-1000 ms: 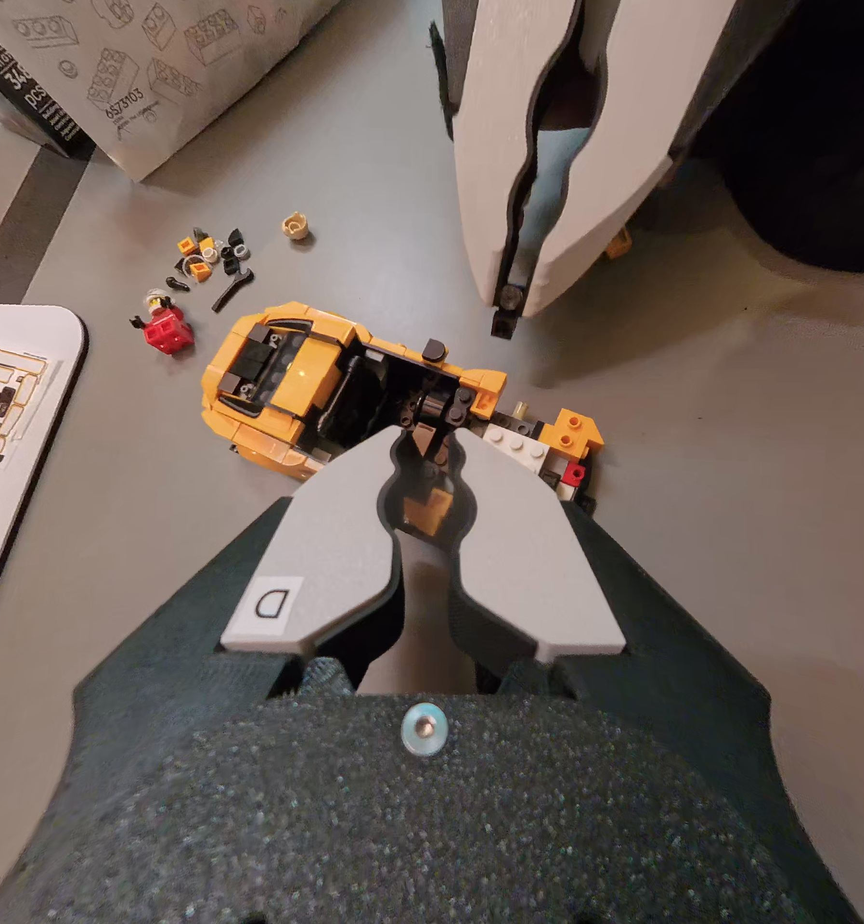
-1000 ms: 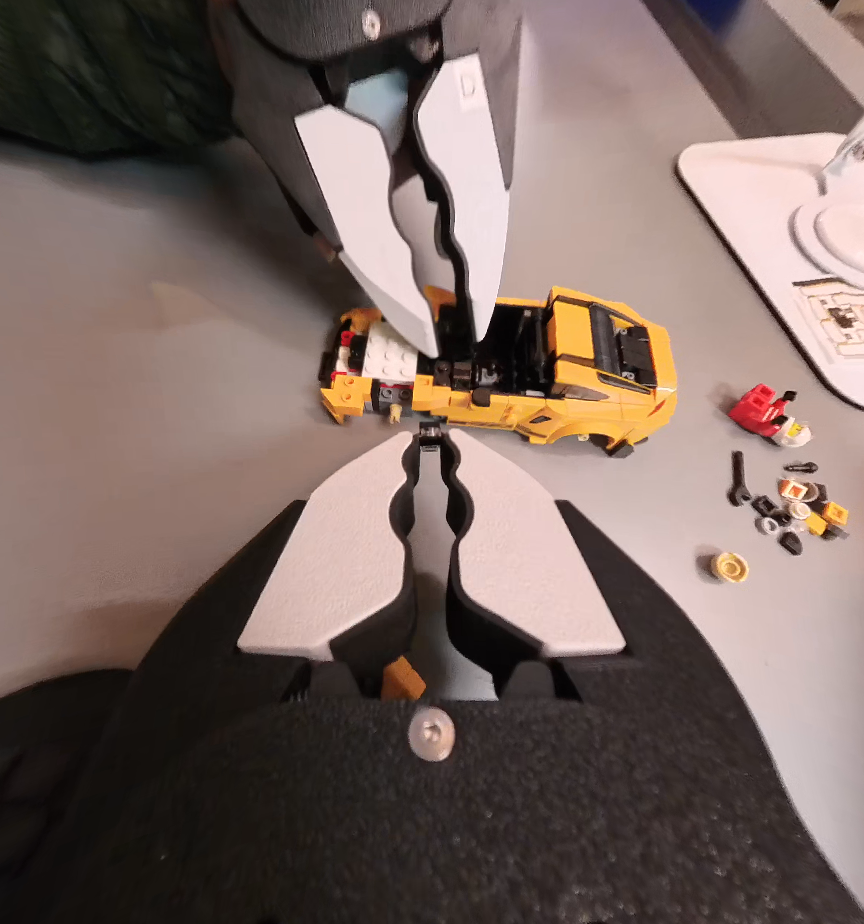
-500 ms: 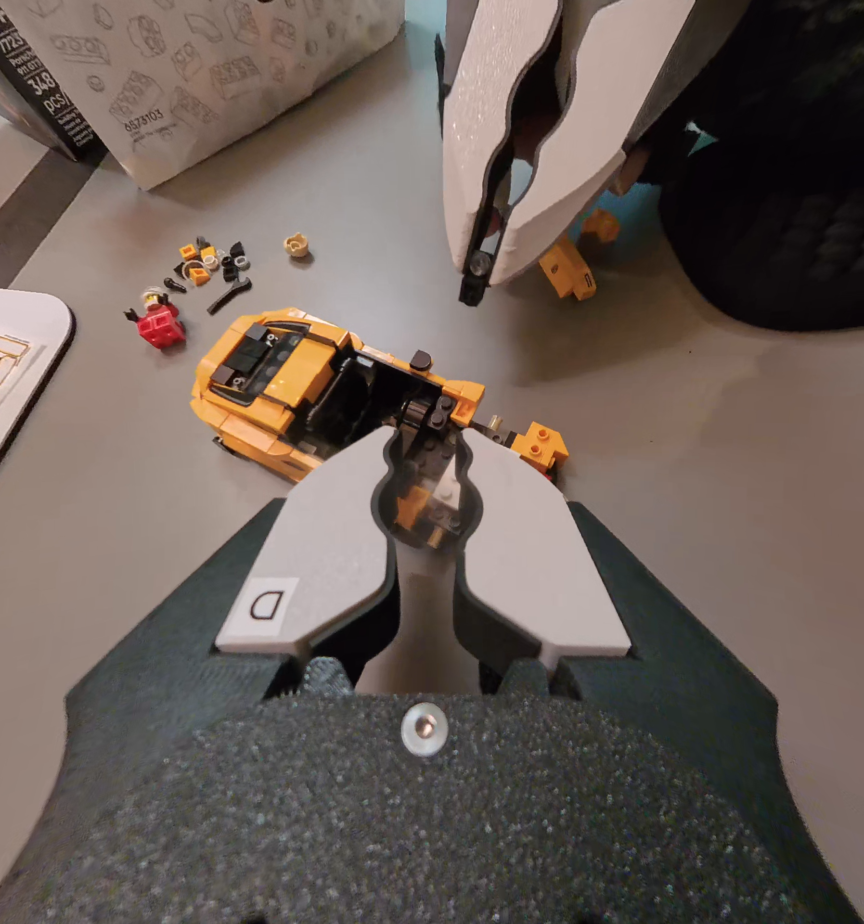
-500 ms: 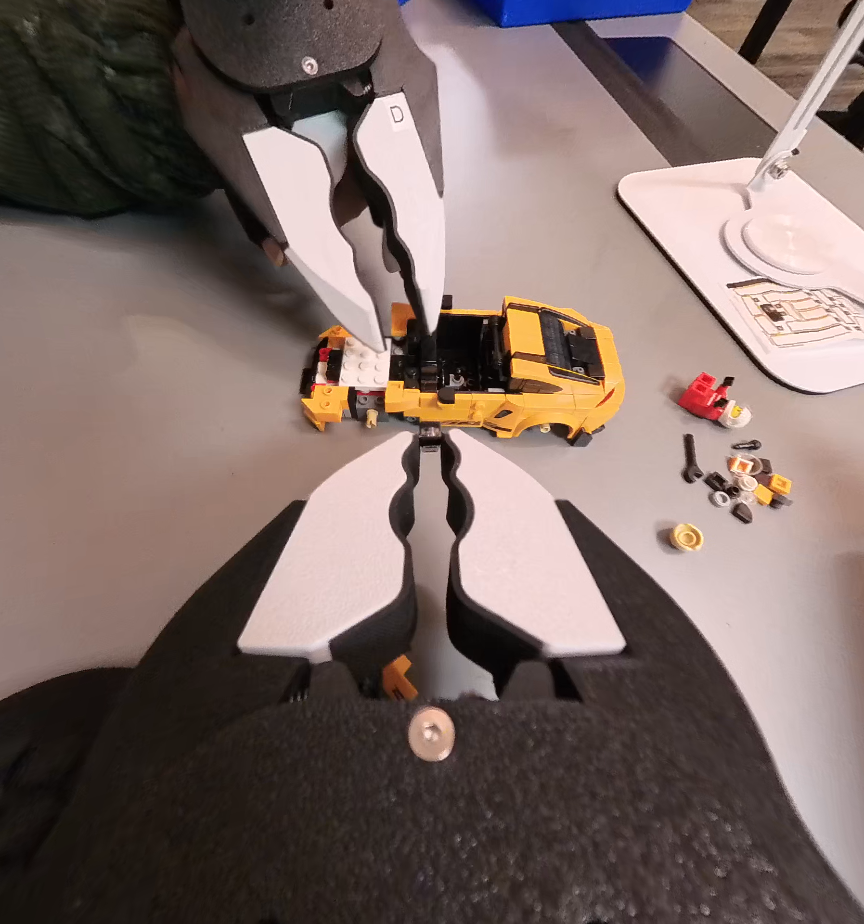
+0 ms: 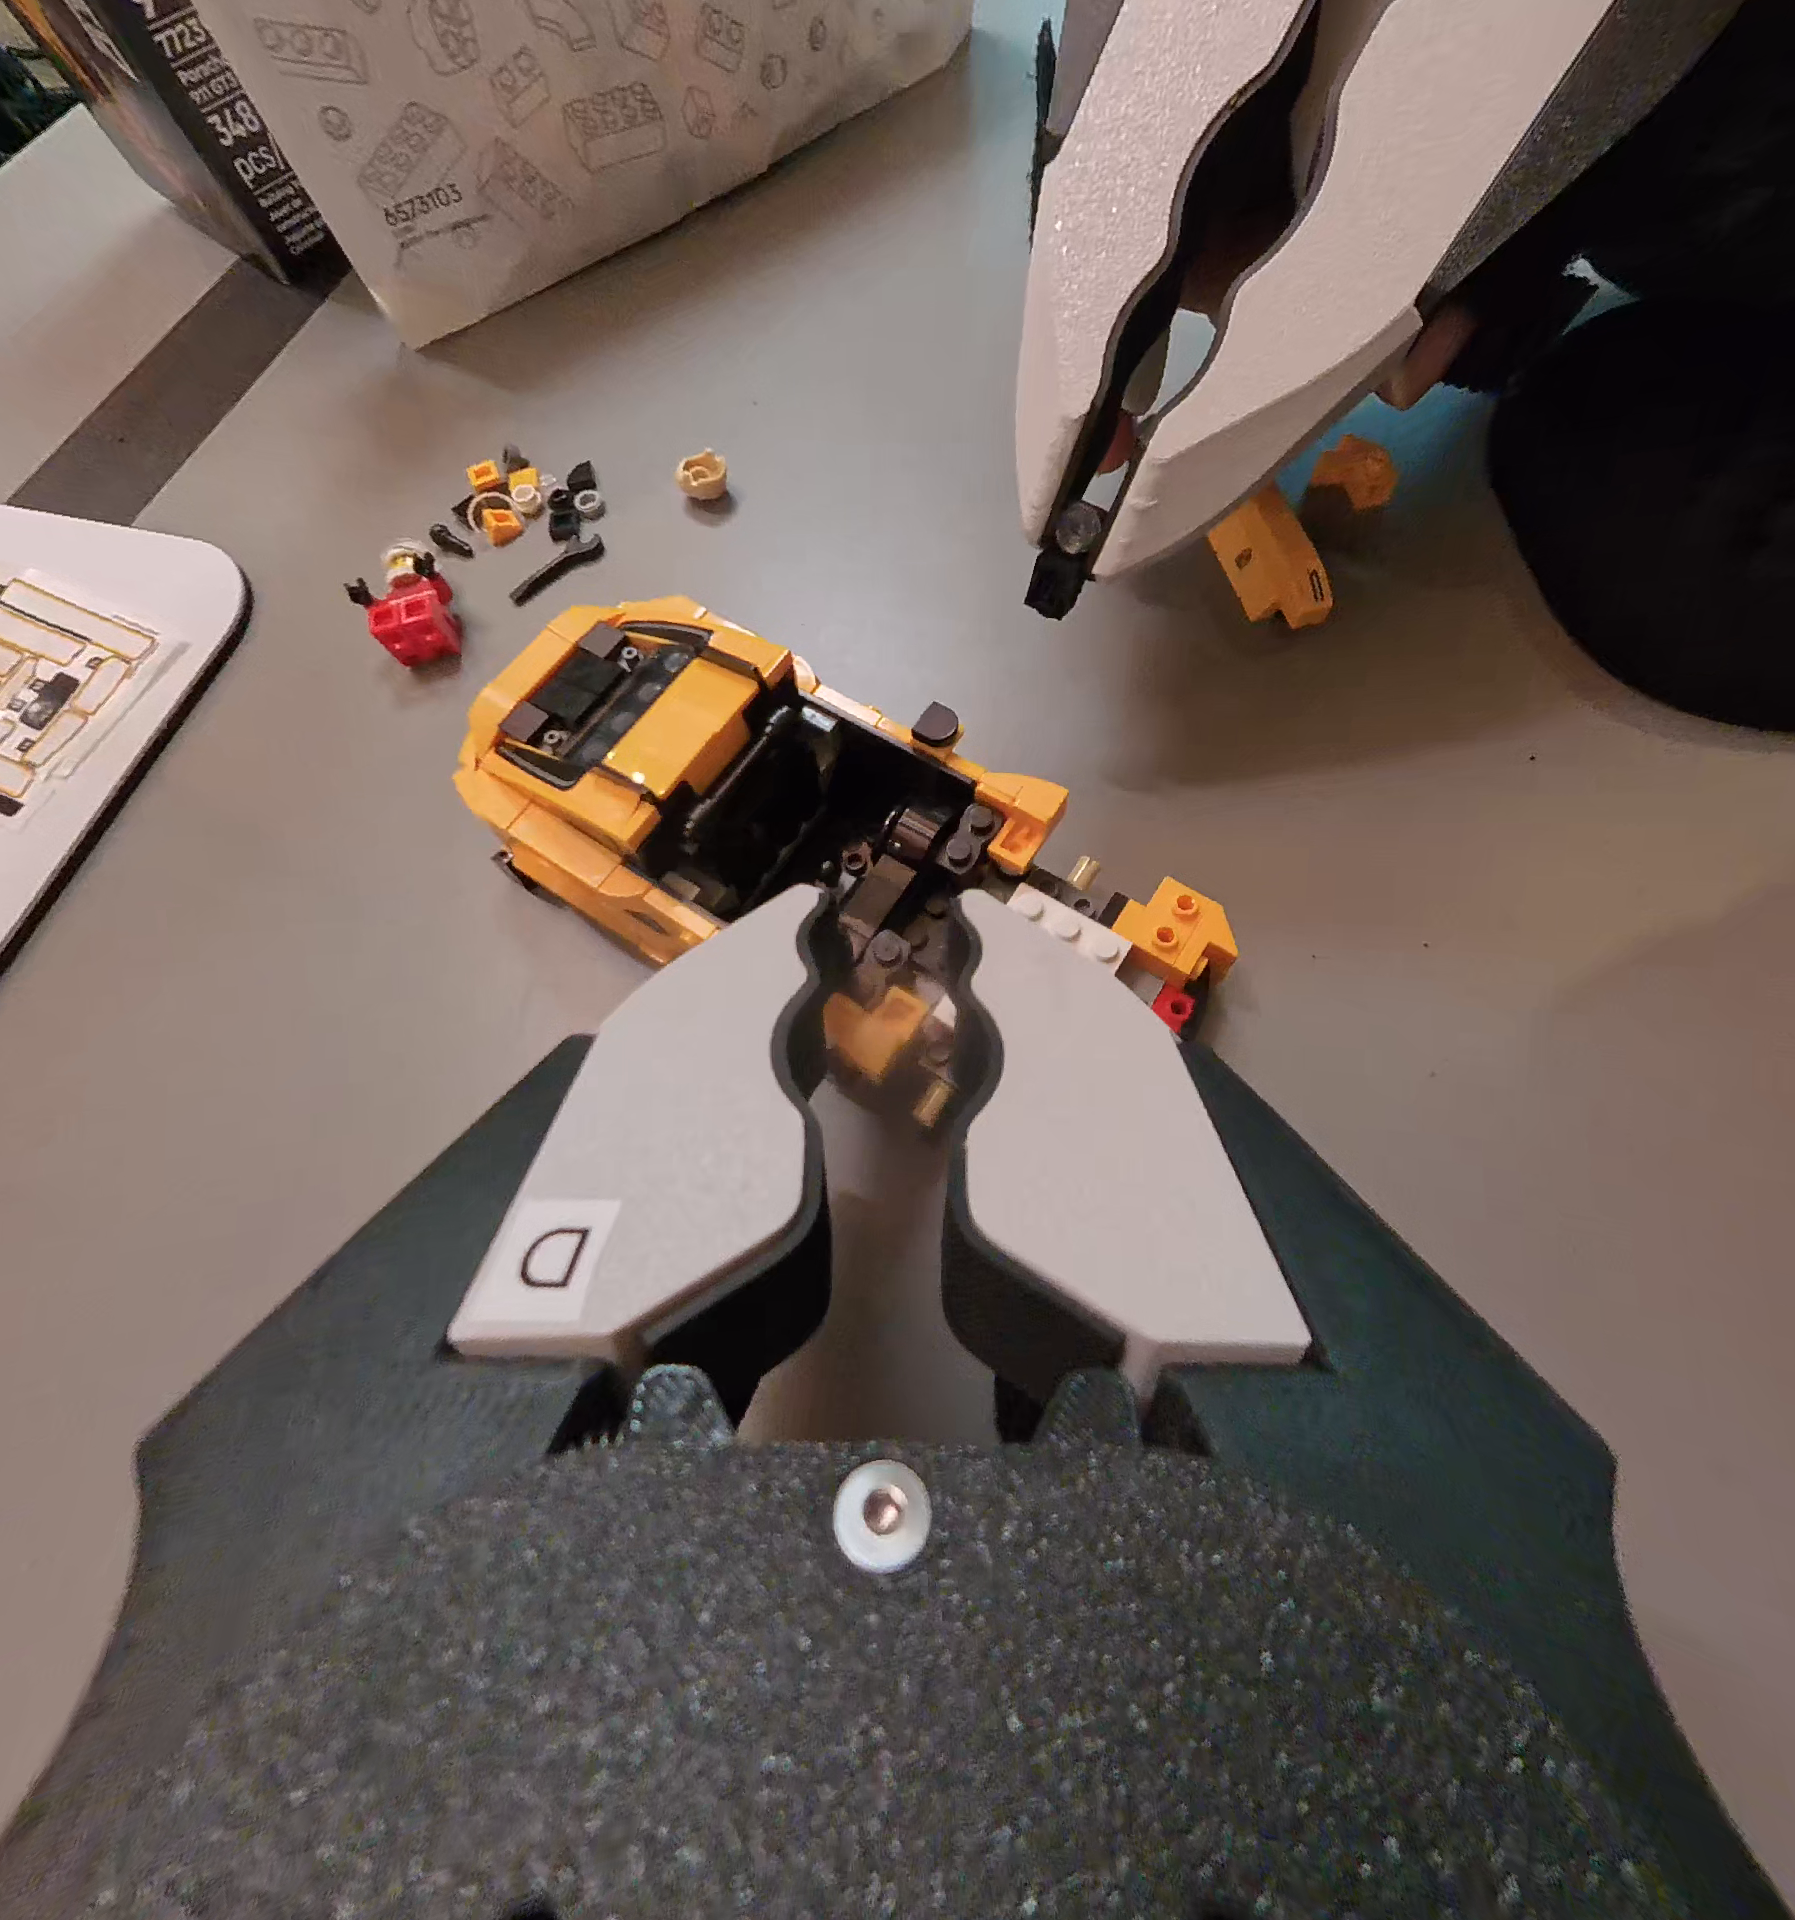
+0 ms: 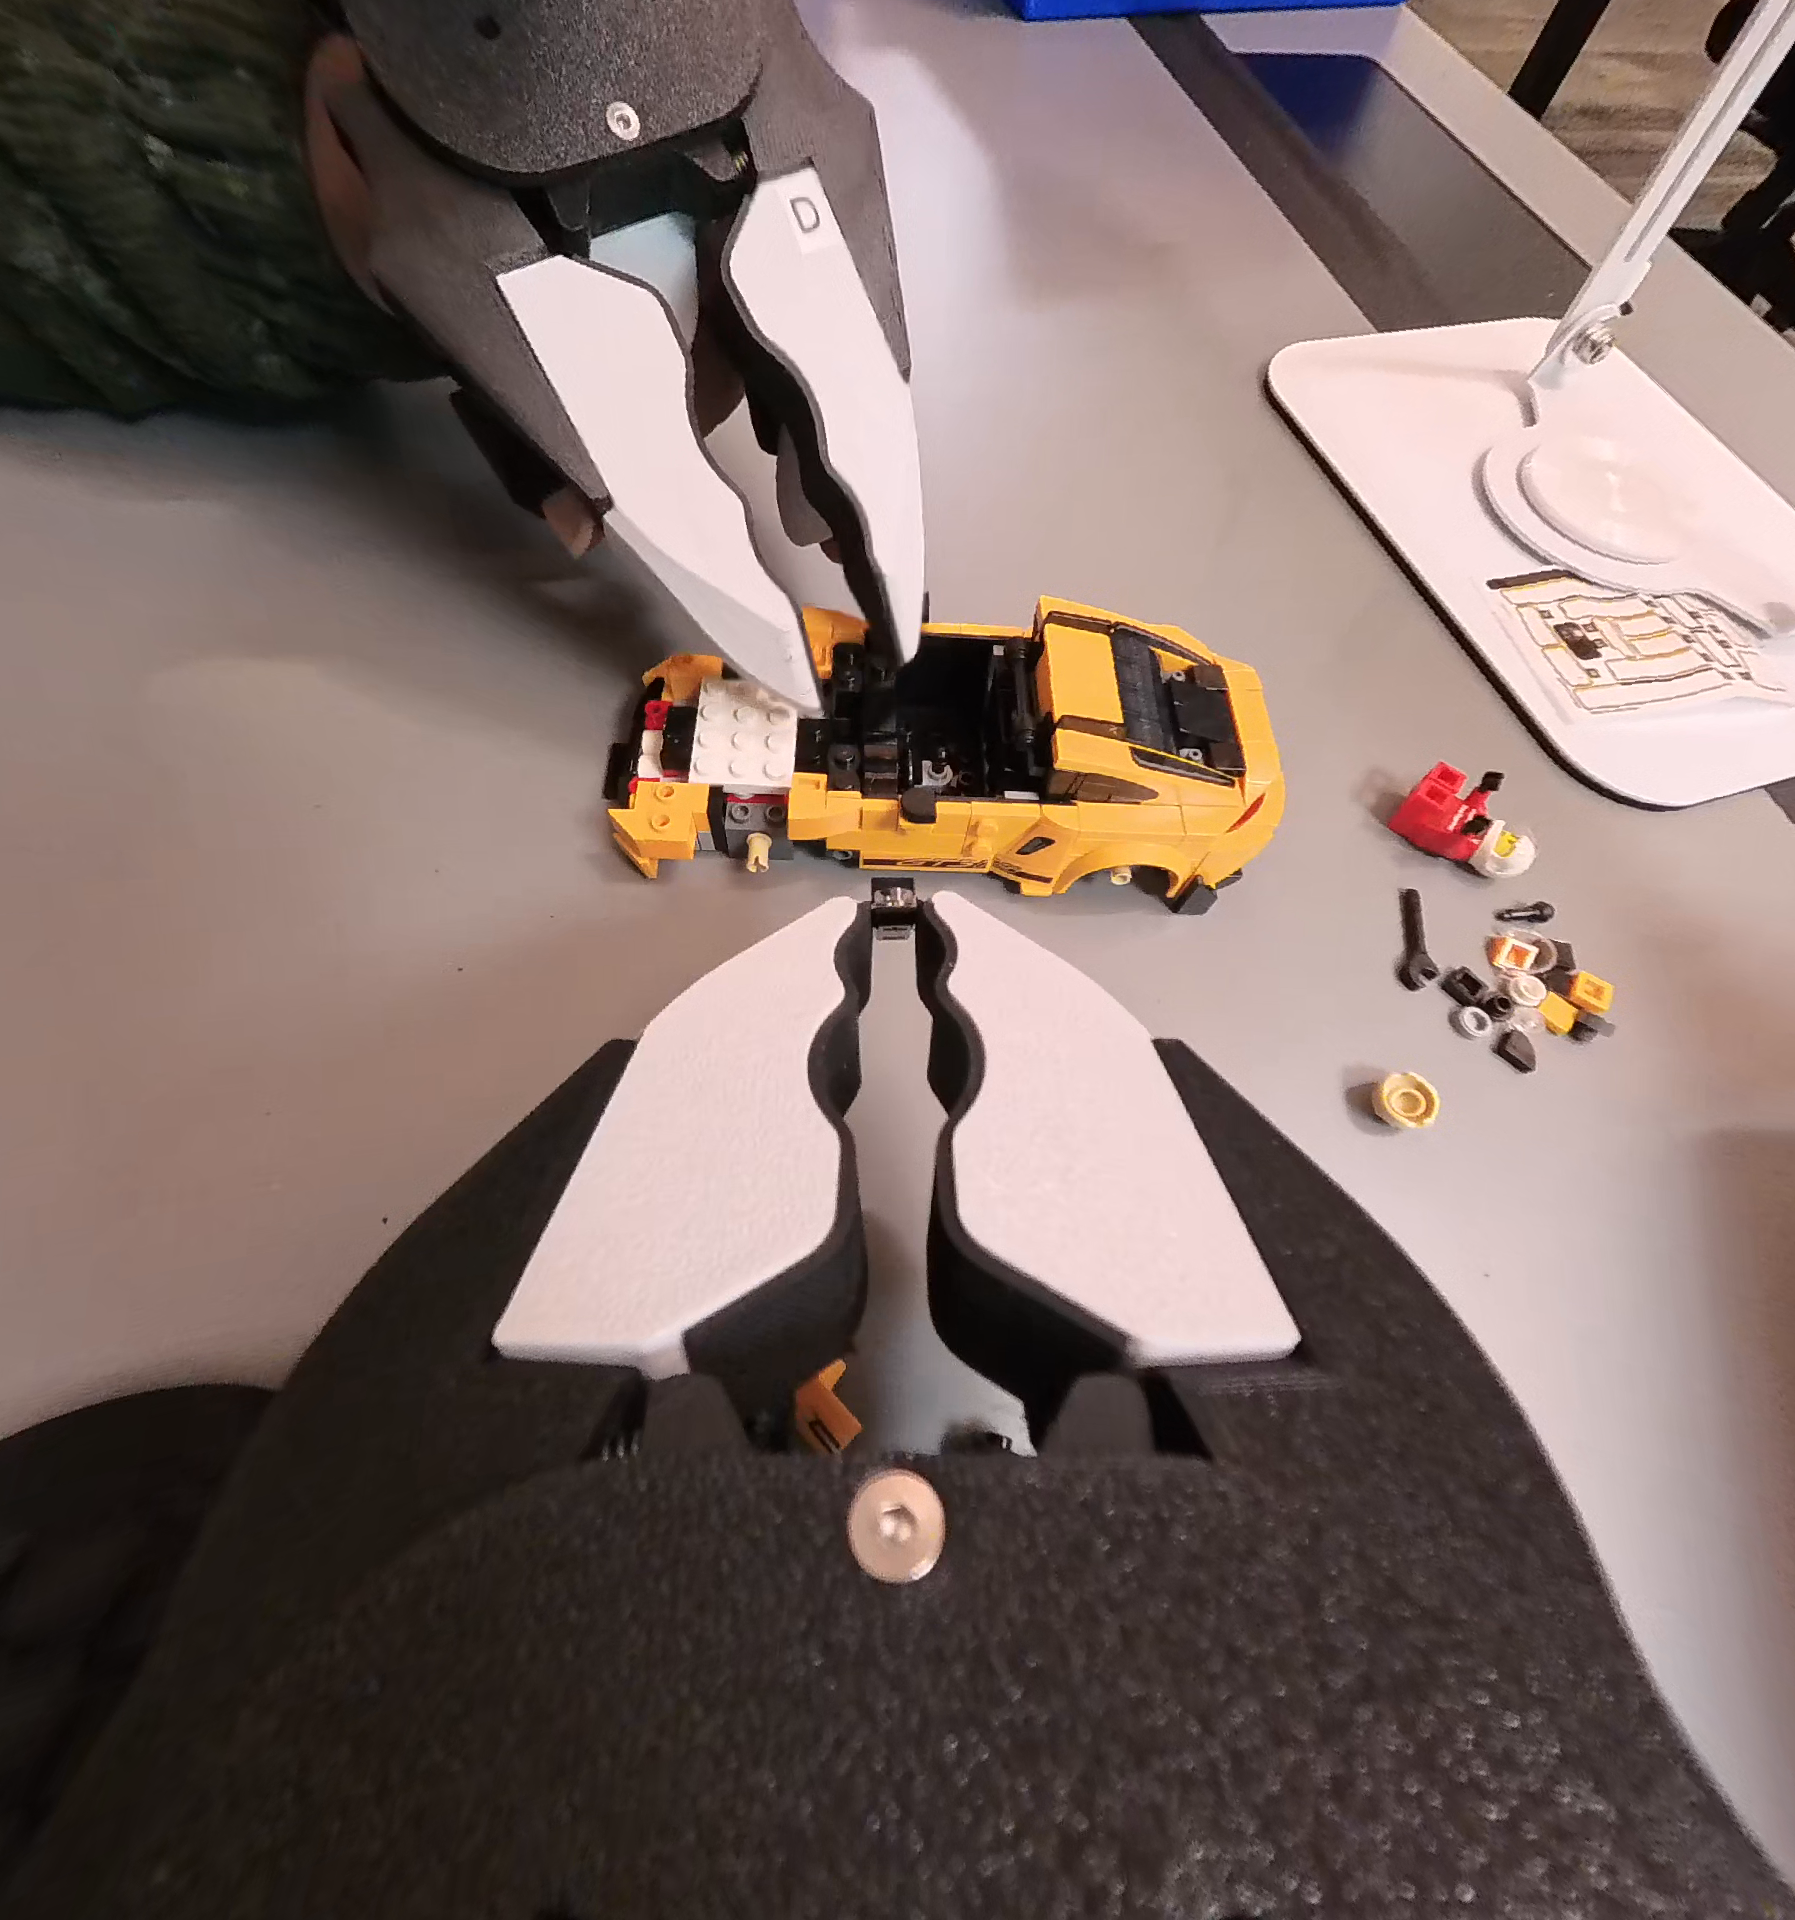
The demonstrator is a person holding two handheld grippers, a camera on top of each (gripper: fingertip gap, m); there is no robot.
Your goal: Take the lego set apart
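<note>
A yellow lego car [image 5: 612,727] with its roof and hood off lies on the grey table [image 5: 1392,1039]. My left gripper [image 5: 893,914] is shut on the car's black middle section, just behind the white plate [image 6: 742,743] at its front. It comes down onto the car [image 6: 1132,748] from above in the right wrist view [image 6: 851,686]. My right gripper [image 6: 893,904] is shut on a small black piece [image 6: 893,896], held just off the car's near side. It also shows in the left wrist view [image 5: 1064,551], above the table.
A pile of small loose pieces [image 6: 1527,987], a red minifigure part [image 6: 1444,816] and a tan round piece [image 6: 1404,1098] lie beyond the car's rear. Yellow bricks [image 5: 1272,566] lie under my right gripper. A white lamp base [image 6: 1599,520], paper bag [image 5: 560,135] and box [image 5: 218,135] border the area. My right fingertips sit around 7 cm from my left ones.
My right gripper has drawn back and up from the car's side with the small black piece. My left gripper stays on the car, which has turned slightly.
</note>
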